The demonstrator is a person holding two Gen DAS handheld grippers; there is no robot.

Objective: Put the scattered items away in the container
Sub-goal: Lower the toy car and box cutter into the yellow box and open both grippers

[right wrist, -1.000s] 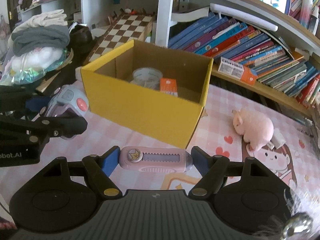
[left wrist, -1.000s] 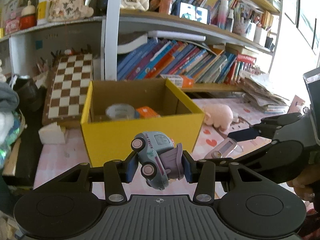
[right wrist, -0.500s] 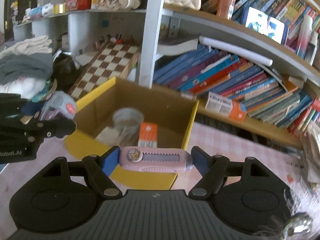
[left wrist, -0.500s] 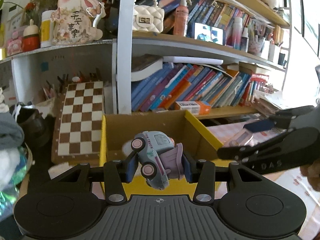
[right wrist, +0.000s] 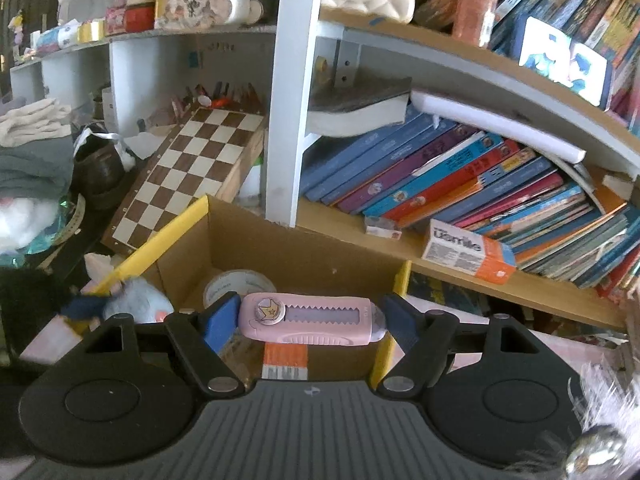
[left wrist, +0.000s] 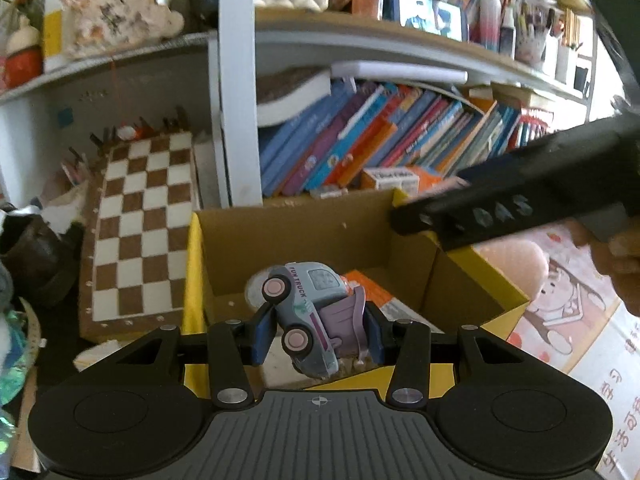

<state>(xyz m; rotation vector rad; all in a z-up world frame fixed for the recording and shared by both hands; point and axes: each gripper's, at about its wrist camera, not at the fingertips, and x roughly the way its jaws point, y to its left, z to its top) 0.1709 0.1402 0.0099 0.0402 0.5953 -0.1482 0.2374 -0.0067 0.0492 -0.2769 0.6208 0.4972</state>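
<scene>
In the left wrist view, the left gripper [left wrist: 318,326] pinched a pale blue toy truck [left wrist: 310,316] between its blue pads, the truck tilted nose-up with its pink wheels facing the camera. It hung over the open top of the yellow cardboard box [left wrist: 194,280], whose brown inside filled the middle of the frame. Behind the truck, at about 11 o'clock from it, a roll of tape [left wrist: 256,294] lay on the box floor, and at 2 o'clock an orange packet [left wrist: 374,290] lay flat. The right gripper [left wrist: 500,204] crossed in from 3 o'clock above the box's far right corner; its fingers could not be read from here. A chessboard [left wrist: 140,228] leaned behind the box at 10 o'clock.

In the right wrist view, the right gripper [right wrist: 312,318] clamped a pink utility knife [right wrist: 312,320] end to end, held level across the fingers, which stood wide to span its length. It hung above the box's near right part, with the tape roll at 11 o'clock and the orange packet directly below at 6 o'clock. The truck showed as a pale blur at 9 o'clock.

The step in hand appeared to be the drop-off: both carried items were over the container. The next move would call for lowering a little and spreading each pair of fingers, probably one after the other so the knife did not land on the truck.
</scene>
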